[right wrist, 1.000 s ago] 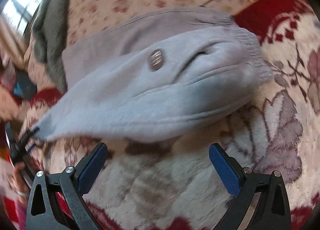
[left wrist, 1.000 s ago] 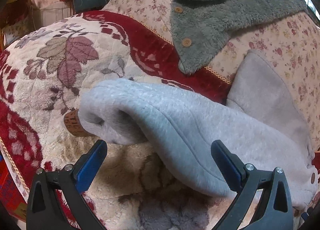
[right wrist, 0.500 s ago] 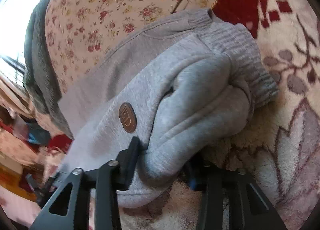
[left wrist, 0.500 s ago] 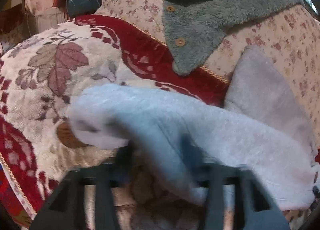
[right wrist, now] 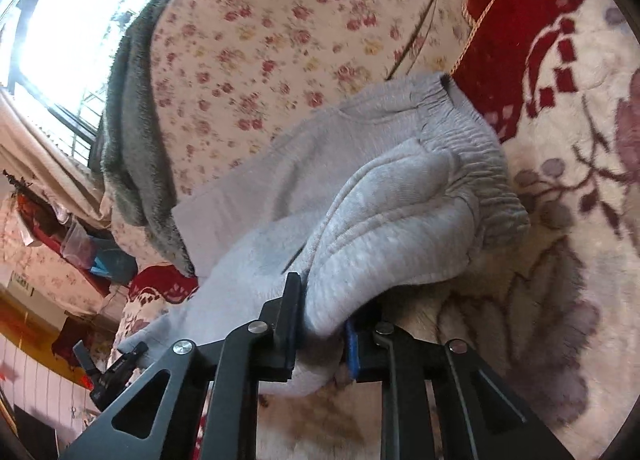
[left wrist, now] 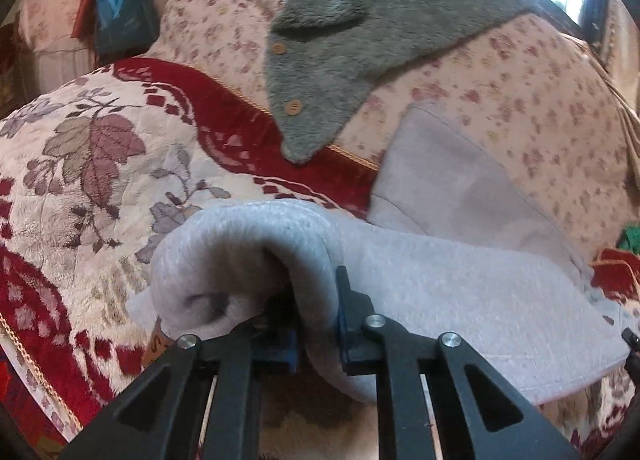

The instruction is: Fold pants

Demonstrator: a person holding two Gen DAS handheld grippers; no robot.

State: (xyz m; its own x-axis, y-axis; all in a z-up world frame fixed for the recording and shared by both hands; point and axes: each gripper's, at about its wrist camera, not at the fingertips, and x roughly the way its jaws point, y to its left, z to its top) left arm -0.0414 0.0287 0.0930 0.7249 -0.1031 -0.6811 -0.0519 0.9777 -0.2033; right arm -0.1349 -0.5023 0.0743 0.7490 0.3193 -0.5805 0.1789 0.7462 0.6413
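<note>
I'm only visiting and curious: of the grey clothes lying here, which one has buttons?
The fuzzy dark grey garment draped over the flowered cushion; it has round tan buttons. The smooth light grey pants in the jaws show no buttons.

Pants [left wrist: 460, 280] lie on blanket [left wrist: 80, 164], jacket [left wrist: 360, 32] behind.

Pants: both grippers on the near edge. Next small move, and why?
Probably lift and carry that edge toward the far side. The left gripper is shut on the pants; the right gripper is closing on their waistband end, and the far half lies flat.
</note>
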